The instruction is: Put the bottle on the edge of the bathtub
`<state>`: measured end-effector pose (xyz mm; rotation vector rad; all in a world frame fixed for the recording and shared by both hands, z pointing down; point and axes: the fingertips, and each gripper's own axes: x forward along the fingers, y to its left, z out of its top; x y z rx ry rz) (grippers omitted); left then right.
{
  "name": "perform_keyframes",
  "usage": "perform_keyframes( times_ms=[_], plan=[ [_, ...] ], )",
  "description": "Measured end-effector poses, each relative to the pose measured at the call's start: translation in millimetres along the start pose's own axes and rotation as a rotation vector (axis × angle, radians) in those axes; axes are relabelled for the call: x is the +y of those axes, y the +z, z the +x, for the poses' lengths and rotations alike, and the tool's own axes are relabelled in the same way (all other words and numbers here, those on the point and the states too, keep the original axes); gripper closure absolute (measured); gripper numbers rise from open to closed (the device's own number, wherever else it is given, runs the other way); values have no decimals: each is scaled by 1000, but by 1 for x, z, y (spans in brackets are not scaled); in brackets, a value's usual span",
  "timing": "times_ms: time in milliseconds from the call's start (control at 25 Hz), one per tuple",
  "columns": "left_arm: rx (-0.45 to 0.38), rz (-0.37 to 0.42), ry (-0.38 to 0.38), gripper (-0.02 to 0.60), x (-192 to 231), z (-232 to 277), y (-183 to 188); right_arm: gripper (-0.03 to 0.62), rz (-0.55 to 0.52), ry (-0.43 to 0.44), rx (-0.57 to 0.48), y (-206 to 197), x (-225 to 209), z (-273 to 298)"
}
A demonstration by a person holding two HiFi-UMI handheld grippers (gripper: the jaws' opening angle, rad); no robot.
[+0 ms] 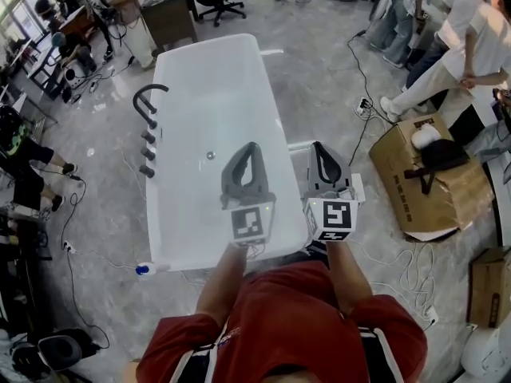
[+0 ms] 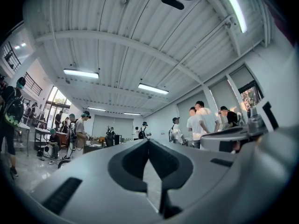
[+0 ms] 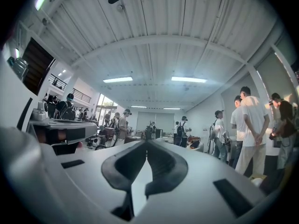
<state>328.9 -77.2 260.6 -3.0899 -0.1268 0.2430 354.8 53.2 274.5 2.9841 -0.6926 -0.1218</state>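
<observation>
The left gripper and right gripper hang clenched and empty above the bathtub's near end. What may be the bottle, small and blue-ended, lies by the tub's near left corner. It is probably light, slick plastic, best pinched mid-body.

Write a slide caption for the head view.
Person in red shirt holds left gripper and right gripper, both shut and empty, at the near end of a white bathtub.

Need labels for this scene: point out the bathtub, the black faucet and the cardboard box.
bathtub [image 1: 207, 78], head view, bare inner floor.
black faucet [image 1: 137, 96], head view, curved spout.
cardboard box [image 1: 447, 202], head view, top face.
</observation>
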Motion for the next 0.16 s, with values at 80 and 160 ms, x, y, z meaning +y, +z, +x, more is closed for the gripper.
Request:
perform_keyframes(
  times_ms=[80, 160],
  plan=[
    [2, 0, 0, 566, -1, 0, 0, 576, 0, 2, 0, 0, 0, 0],
    [2, 3, -2, 565, -1, 0, 1, 576, -2, 2, 1, 1, 0, 0]
  ],
)
